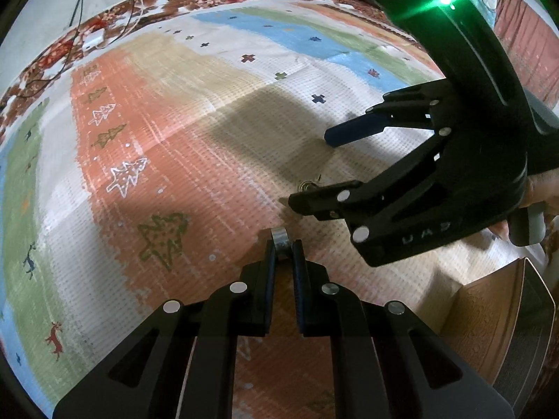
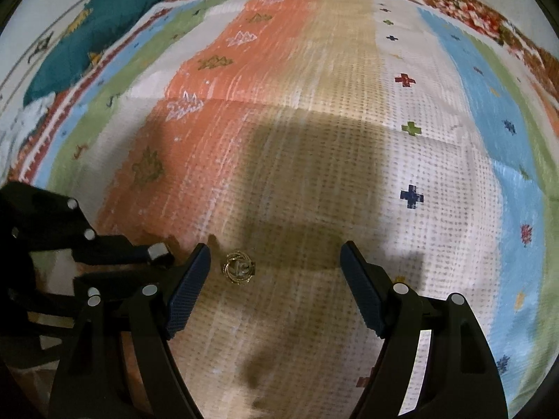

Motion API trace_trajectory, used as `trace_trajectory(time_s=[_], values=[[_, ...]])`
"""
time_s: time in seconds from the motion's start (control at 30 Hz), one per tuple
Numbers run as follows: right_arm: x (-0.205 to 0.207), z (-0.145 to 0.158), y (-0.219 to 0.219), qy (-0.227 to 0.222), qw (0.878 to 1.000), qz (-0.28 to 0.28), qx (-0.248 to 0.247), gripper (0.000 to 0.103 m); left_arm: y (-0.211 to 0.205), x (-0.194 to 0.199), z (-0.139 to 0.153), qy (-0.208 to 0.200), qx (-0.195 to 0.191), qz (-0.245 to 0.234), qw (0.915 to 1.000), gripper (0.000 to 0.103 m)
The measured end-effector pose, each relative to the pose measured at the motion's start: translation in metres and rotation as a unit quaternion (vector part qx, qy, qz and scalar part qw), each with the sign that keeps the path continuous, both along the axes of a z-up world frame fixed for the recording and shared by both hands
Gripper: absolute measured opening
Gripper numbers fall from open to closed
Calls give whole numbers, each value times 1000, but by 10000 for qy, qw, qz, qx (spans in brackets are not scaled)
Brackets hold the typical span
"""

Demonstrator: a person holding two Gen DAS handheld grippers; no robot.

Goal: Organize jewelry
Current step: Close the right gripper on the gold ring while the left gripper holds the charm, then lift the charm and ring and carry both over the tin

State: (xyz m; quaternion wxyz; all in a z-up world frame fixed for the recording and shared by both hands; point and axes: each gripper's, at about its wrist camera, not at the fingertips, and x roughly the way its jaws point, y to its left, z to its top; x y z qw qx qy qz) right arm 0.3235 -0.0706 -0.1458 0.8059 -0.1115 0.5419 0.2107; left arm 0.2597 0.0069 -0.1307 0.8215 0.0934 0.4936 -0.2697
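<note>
left wrist view: the left hand-held gripper point(image 1: 282, 248) has its fingers pressed in on a silver ring point(image 1: 280, 238), pinched upright right at the tips, just above the patterned blanket point(image 1: 146, 111). over to the right, the right hand-held gripper point(image 1: 316, 171) reaches in with fingers spread wide, and a small gold jewelry piece point(image 1: 307, 185) lies on the blanket just beside its lower finger. a brown wooden box point(image 1: 489, 321) sits at the lower right corner.

right wrist view: the right hand-held gripper point(image 2: 276, 262) is wide apart, blue pads point(image 2: 188, 289) facing inward, hovering low over the blanket point(image 2: 349, 104). the gold jewelry piece point(image 2: 238, 267) rests on the fabric between the fingers, close by the left pad, whether touching it i can't tell. at the left edge the left hand-held gripper point(image 2: 159, 251) shows, the silver ring point(image 2: 157, 250) glinting at its tip. a teal cloth point(image 2: 94, 31) lies far off, top left.
</note>
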Motion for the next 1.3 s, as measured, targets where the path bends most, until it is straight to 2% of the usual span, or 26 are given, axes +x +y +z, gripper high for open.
trace_trajectory(time_s=[0.13, 0.23, 0.3, 0.37, 0.8, 1.3], values=[[1, 0, 0, -13, 9998, -24, -183, 68, 1, -1, -1, 0, 16, -18, 10000, 9], [3, 2, -5, -1, 9998, -85, -200, 50, 1, -1, -1, -6, 25, -25, 10000, 9], [3, 3, -6, 12, 9997, -96, -207, 29, 1, -1, -1, -2, 31, -19, 10000, 9], [3, 3, -7, 32, 9997, -92, -204, 20, 0, -1, -1, -2, 53, -10, 10000, 9], [-4, 11, -9, 134, 9998, -99, -116, 19, -2, -9, 11, -76, 59, 85, 9999, 9], [-33, 46, -13, -164, 9999, 12, 48, 19, 1, -38, 38, -305, 166, 359, 9988, 9]])
